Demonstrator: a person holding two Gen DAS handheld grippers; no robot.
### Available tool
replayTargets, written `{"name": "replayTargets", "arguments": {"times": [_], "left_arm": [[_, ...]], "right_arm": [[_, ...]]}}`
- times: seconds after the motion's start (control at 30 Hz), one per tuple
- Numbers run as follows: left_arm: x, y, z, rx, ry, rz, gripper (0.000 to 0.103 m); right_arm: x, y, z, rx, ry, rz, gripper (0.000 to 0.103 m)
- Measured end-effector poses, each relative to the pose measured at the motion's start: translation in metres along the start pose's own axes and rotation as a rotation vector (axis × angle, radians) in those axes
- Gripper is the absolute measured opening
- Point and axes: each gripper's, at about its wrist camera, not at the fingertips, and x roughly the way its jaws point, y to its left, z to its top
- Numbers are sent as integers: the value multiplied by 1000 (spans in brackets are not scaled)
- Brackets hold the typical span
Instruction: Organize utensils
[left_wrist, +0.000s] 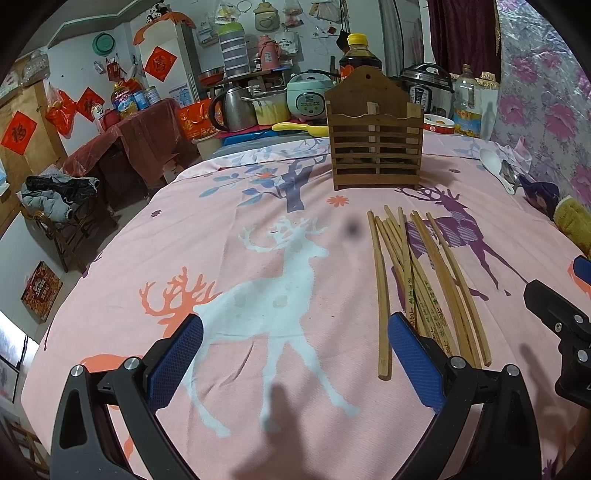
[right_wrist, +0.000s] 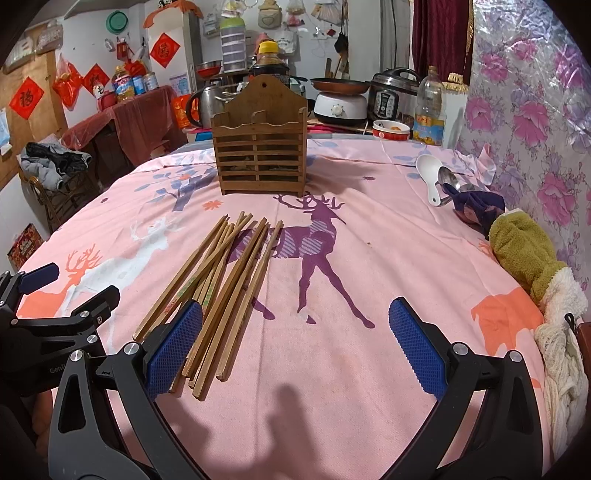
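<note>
Pink deer-print worktop (right_wrist: 369, 258): chopsticks (right_wrist: 221, 280) lie lengthwise toward wooden holder (right_wrist: 260, 147), between both grippers; right gripper (right_wrist: 295, 347) and left gripper (left_wrist: 295, 354) jaws wide, empty.

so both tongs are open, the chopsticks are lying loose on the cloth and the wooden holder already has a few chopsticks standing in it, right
Not quite: the wooden holder has no chopsticks standing in it. The right wrist view shows nothing rising above its rim, though small items low behind the slats can't be identified. The rest holds: the chopsticks lie loose on the cloth, and the left tongs and right tongs are open.
</note>
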Motion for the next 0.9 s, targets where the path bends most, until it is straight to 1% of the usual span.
{"name": "replayTargets", "arguments": {"times": [0.9], "left_arm": [[0,-4,-2,5,3,0,98]], "right_arm": [[1,-1,1,1,3,0,97]]}}
